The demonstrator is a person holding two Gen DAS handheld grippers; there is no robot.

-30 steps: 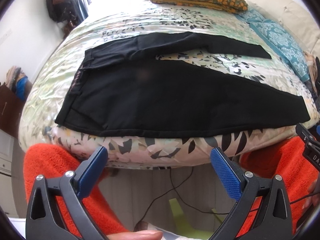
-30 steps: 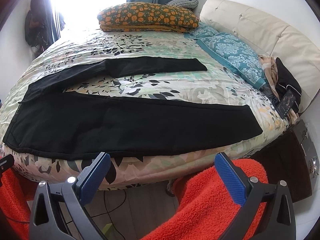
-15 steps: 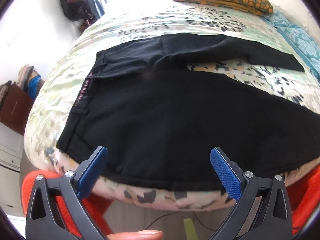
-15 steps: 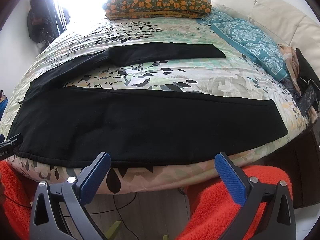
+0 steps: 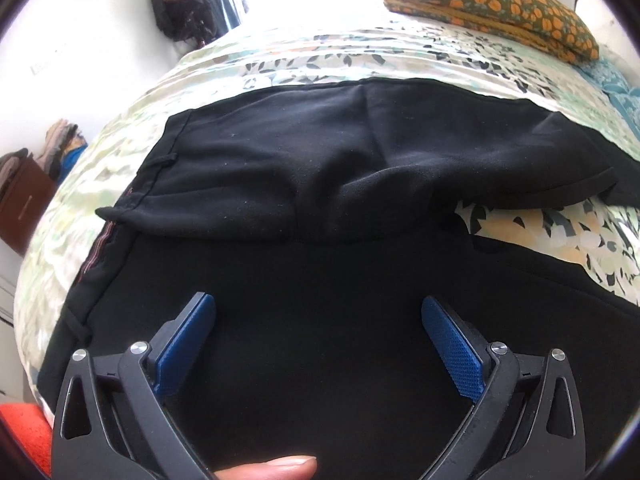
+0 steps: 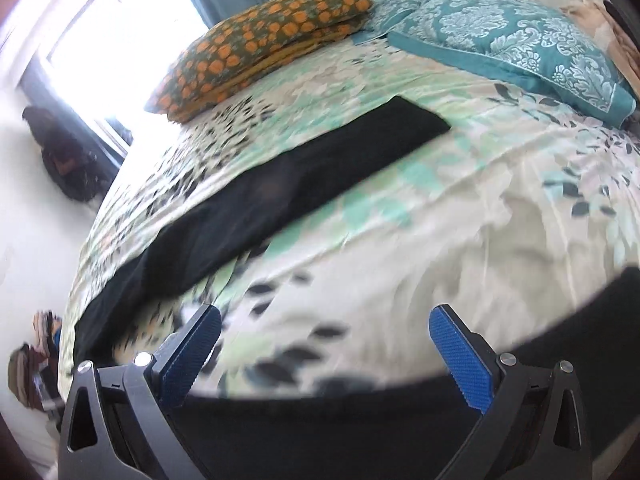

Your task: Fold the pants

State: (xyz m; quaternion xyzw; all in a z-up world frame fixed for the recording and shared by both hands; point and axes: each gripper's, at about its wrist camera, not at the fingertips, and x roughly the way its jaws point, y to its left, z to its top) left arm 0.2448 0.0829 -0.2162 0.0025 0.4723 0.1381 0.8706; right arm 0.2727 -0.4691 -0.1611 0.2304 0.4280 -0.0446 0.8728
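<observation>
Black pants point(image 5: 320, 280) lie spread on a floral bedspread point(image 5: 280, 60), waistband to the left, the two legs splayed apart to the right. My left gripper point(image 5: 316, 320) is open and empty just above the near leg close to the waist. My right gripper point(image 6: 324, 332) is open and empty above the near leg point(image 6: 360, 420), facing the bare bedspread point(image 6: 440, 220) between the legs. The far leg point(image 6: 280, 184) runs diagonally across the bed in the blurred right wrist view.
An orange-patterned pillow point(image 5: 488, 4) lies at the far side of the bed and shows in the right wrist view point(image 6: 260, 40). Teal pillows point(image 6: 512, 40) lie at the right. A dark bag point(image 6: 68, 156) hangs by the window. Red fleece point(image 5: 24, 424) shows at the lower left.
Both grippers have moved forward from the bed's edge to over the pants. The right gripper has also tilted. Both stay open.
</observation>
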